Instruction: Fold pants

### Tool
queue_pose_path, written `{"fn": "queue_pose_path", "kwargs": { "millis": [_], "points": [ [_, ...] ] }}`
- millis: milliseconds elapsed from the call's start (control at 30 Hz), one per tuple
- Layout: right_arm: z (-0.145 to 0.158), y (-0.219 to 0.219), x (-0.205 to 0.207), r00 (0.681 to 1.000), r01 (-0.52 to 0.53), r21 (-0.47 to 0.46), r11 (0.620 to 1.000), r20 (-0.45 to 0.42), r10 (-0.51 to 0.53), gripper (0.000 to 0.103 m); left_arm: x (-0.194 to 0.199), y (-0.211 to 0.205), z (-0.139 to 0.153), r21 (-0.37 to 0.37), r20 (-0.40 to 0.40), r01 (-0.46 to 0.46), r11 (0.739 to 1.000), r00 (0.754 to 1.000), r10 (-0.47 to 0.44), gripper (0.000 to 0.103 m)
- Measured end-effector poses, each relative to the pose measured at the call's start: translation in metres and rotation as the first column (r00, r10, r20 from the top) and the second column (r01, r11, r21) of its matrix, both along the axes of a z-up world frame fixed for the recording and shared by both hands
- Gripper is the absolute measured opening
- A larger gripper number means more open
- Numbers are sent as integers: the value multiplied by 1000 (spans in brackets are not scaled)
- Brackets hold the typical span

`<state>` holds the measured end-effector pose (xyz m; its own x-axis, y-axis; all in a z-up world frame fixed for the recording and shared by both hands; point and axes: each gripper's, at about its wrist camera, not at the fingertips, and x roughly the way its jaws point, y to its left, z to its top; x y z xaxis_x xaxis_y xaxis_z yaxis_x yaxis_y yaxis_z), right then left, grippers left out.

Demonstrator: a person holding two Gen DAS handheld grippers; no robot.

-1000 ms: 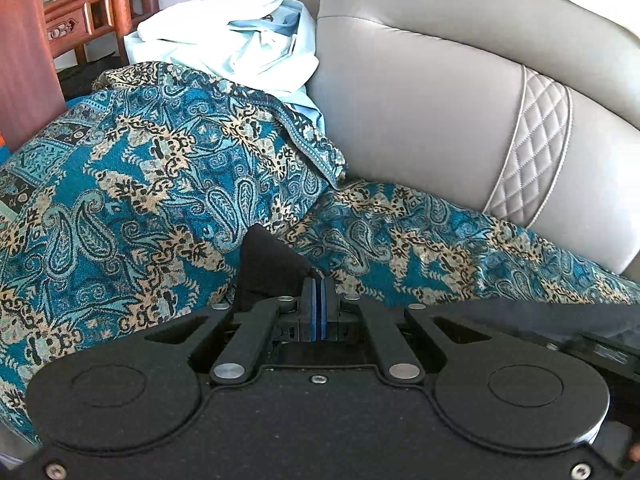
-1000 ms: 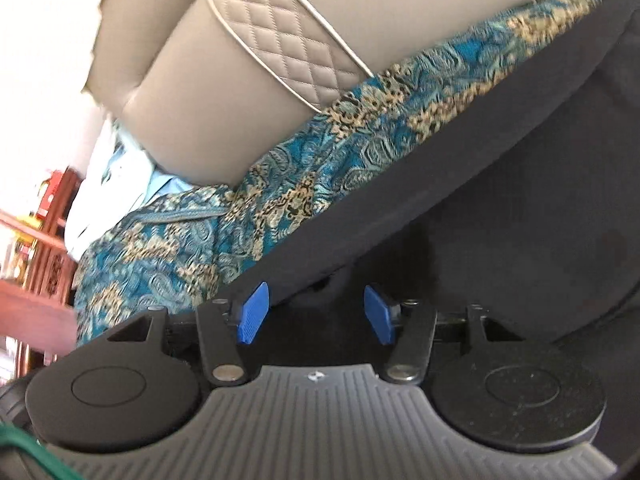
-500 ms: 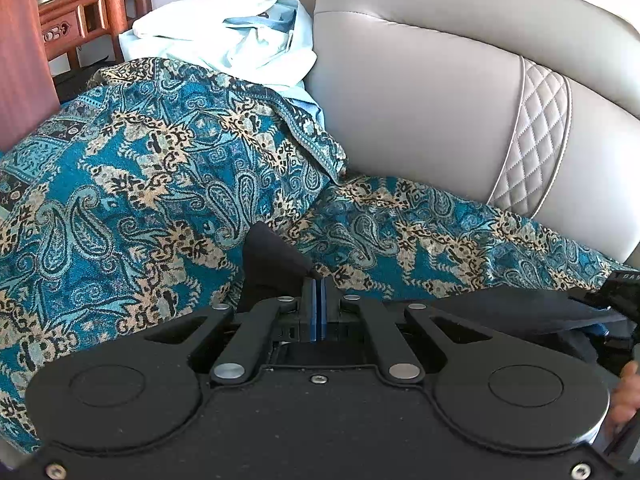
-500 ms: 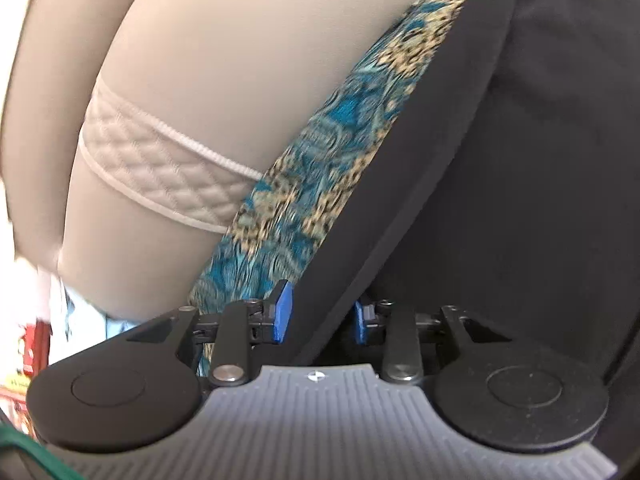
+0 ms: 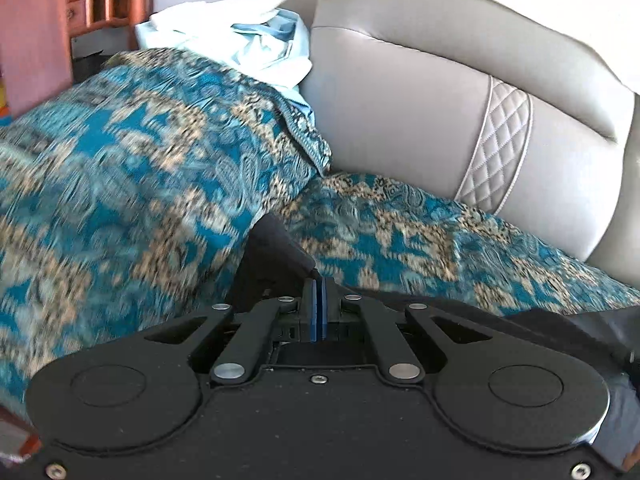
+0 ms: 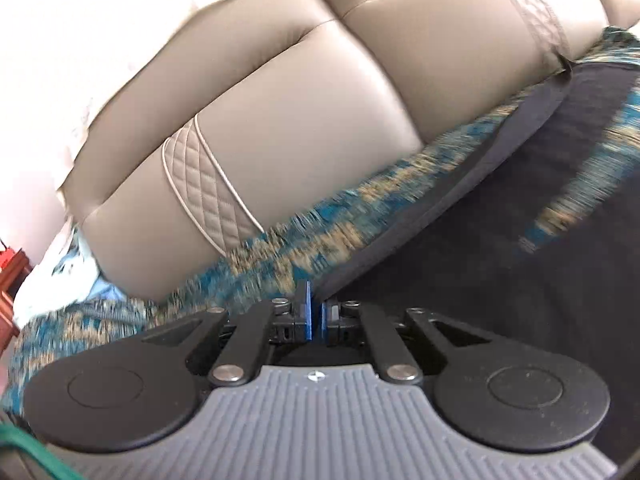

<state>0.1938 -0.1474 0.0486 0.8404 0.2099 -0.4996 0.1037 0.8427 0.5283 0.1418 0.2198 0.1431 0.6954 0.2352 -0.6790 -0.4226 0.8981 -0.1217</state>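
The pants are dark, almost black, and lie on a teal paisley cover over a sofa seat. In the left wrist view my left gripper is shut on a bunched corner of the pants. In the right wrist view my right gripper is shut on the edge of the pants, which spread out to the right over the seat. The blue pads nearly touch with the cloth edge between them.
A grey leather sofa back with a quilted strip rises behind the paisley cover. A pile of white and pale blue clothes lies at the far left of the sofa. Wooden furniture stands beyond it.
My right gripper has closed from open onto the edge of the pants and swung its view. My left gripper has stayed shut on its corner and shifted with some blur.
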Motion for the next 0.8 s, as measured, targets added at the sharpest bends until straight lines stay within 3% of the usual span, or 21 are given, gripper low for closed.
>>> {"fn": "queue_pose_path", "kwargs": {
  "millis": [167, 300, 533, 633, 800],
  "points": [
    [-14, 5, -73, 1000, -10, -91, 996, 25, 12, 8, -52, -4, -18, 13, -6, -48, 999, 999, 48, 4],
    [-20, 17, -113, 998, -46, -160, 986, 41, 54, 9, -80, 2, -46, 23, -62, -106, 994, 992, 108, 4],
    [-34, 31, -146, 995, -98, -221, 970, 15, 103, 9, -98, 8, -86, 48, -136, -171, 984, 975, 176, 4],
    [-39, 34, -156, 994, -99, -241, 965, 12, 104, 9, -100, 1, -86, 104, -123, -155, 982, 978, 168, 4],
    [-43, 37, -175, 994, -104, -233, 967, 5, 108, 9, -101, 4, -81, 115, -125, -166, 979, 976, 180, 4]
  ]
}}
